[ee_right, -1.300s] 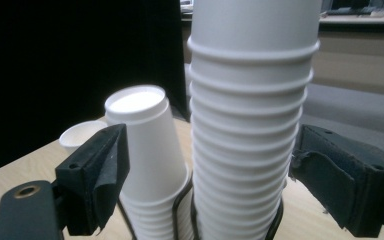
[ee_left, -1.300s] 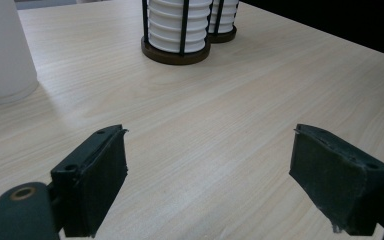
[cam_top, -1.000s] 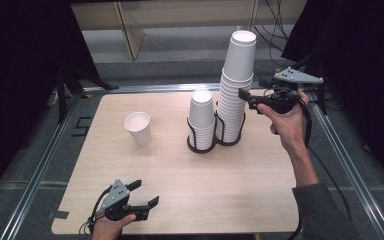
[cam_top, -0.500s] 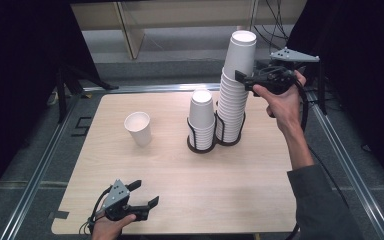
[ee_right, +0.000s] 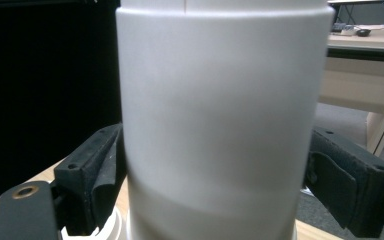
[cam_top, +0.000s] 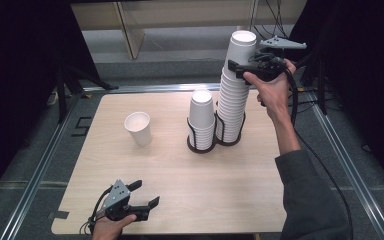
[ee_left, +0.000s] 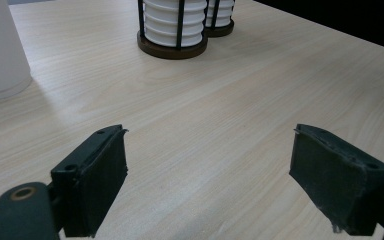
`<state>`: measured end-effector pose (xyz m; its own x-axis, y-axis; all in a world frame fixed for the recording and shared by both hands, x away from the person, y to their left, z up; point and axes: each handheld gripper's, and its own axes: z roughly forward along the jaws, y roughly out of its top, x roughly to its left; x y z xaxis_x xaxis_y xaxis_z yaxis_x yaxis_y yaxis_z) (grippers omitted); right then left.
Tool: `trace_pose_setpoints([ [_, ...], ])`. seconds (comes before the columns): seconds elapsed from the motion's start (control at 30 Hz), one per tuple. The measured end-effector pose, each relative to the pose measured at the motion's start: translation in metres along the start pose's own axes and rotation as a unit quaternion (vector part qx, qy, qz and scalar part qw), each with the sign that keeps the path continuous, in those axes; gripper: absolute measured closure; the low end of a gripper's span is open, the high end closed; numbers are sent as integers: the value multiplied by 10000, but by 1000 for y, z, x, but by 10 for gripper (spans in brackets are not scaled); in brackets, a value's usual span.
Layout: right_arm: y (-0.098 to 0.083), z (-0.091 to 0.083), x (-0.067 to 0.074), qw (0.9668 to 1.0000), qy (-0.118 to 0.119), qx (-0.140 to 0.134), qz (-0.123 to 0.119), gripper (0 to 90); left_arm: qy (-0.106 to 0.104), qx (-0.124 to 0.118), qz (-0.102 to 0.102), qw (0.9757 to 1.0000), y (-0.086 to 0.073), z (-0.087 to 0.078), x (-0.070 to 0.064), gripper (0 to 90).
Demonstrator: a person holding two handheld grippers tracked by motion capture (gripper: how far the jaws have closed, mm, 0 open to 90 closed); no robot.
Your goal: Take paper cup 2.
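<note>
My right gripper (cam_top: 240, 68) holds the top cup (ee_right: 220, 125) of the tall stack (cam_top: 232, 105) between its jaws; the cup's axis stands upright, so it must go straight up. My left gripper (cam_top: 142, 197) rests wide open, empty, on the surface (cam_top: 205, 185).

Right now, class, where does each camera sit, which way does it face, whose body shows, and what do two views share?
High view: above the near edge, facing forward and down on the table; a sleeve, left gripper, right gripper.
Left gripper view: low, along its open jaws toward the short stack.
Right gripper view: up high, facing the top cup between its jaws.
Shared: lone cup, high and left gripper views.
</note>
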<state>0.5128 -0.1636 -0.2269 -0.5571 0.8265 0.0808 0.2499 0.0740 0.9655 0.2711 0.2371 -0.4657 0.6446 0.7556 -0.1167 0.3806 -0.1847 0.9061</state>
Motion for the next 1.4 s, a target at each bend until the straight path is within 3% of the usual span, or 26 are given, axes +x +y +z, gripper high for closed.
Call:
trace_pose_setpoints([
  [0.17,4,9,0,10000,-23,21,14,143,-16,1,-13,10000,0,0,-1,144],
  [0.53,12,8,1,9999,-94,10,-75,161,-79,-34,11,10000,-1,2,-1,144],
  [1.1,55,-13,13,9986,-282,-369,-256,168,-118,23,39,9999,-1,2,0,144],
  [1.3,69,-30,14,9967,-364,-609,-402,169,-119,28,44,9999,-1,2,0,144],
  [1.4,71,-37,15,9969,-321,-639,-331,170,-117,8,41,9999,-1,2,-1,144],
])
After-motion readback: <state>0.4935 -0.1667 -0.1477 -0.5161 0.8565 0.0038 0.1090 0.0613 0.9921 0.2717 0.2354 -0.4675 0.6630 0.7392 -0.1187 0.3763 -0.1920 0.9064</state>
